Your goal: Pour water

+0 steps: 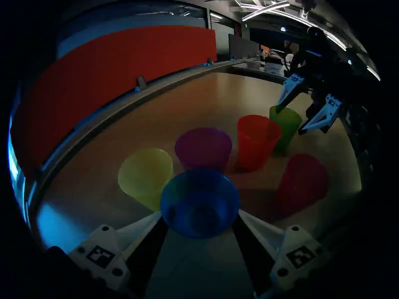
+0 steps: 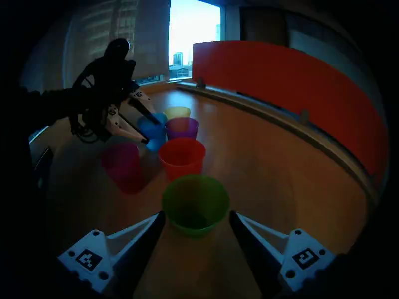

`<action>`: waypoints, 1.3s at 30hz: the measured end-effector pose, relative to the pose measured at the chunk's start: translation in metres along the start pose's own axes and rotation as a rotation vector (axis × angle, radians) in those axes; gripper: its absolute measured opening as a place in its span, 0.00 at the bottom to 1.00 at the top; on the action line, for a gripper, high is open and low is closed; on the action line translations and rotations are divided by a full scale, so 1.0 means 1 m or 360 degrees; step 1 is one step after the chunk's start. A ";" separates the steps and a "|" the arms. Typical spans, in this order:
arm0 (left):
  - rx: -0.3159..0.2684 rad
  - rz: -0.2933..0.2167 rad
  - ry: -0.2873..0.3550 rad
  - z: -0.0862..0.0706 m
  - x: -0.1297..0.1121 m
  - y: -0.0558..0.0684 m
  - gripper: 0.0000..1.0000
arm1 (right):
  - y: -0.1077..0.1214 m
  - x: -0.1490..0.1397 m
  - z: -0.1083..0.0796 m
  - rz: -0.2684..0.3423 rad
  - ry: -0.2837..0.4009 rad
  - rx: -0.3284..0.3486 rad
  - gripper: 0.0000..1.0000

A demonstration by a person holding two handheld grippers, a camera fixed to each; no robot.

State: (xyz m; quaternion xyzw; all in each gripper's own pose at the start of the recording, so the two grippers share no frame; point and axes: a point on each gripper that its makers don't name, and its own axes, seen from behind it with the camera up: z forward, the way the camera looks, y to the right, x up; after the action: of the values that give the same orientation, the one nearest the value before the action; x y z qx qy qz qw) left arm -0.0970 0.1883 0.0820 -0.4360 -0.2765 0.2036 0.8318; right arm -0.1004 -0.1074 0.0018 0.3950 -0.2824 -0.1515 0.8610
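Observation:
Six plastic cups stand close together on a wooden table (image 1: 199,99). In the left gripper view a blue cup (image 1: 199,202) sits between my left gripper's (image 1: 199,214) fingers, which press on both of its sides. Beyond it are a yellow cup (image 1: 145,177), a purple cup (image 1: 203,148), an orange-red cup (image 1: 258,140), a magenta cup (image 1: 301,182) and a green cup (image 1: 285,124). My right gripper (image 1: 288,119) is closed around the green cup. In the right gripper view the green cup (image 2: 195,203) is held between my right gripper's (image 2: 196,217) fingers, with the blue cup (image 2: 152,130) in the left gripper (image 2: 148,129) farther off.
A red partition (image 1: 124,65) runs along the table's far edge. In the right gripper view a bright window (image 2: 192,35) lies behind the table (image 2: 279,174), and bare wood stretches right of the cups. A person's dark sleeve (image 2: 55,104) reaches in from the left.

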 end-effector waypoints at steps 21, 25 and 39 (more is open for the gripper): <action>-0.0007 -0.0008 0.0010 -0.003 -0.001 0.002 0.82 | -0.001 0.004 0.019 -0.0010 0.0013 0.0011 0.92; -0.0003 -0.0011 0.0013 -0.004 -0.001 0.002 0.82 | 0.000 0.004 0.019 -0.0004 0.0018 0.0008 0.91; 0.0007 -0.0027 0.0048 -0.006 0.000 0.004 0.82 | 0.000 0.014 0.018 0.0006 0.0070 -0.0004 0.90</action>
State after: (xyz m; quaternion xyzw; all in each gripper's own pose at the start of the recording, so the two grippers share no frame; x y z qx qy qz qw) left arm -0.0934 0.1867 0.0762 -0.4348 -0.2670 0.1905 0.8387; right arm -0.1003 -0.1251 0.0163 0.3965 -0.2640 -0.1416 0.8678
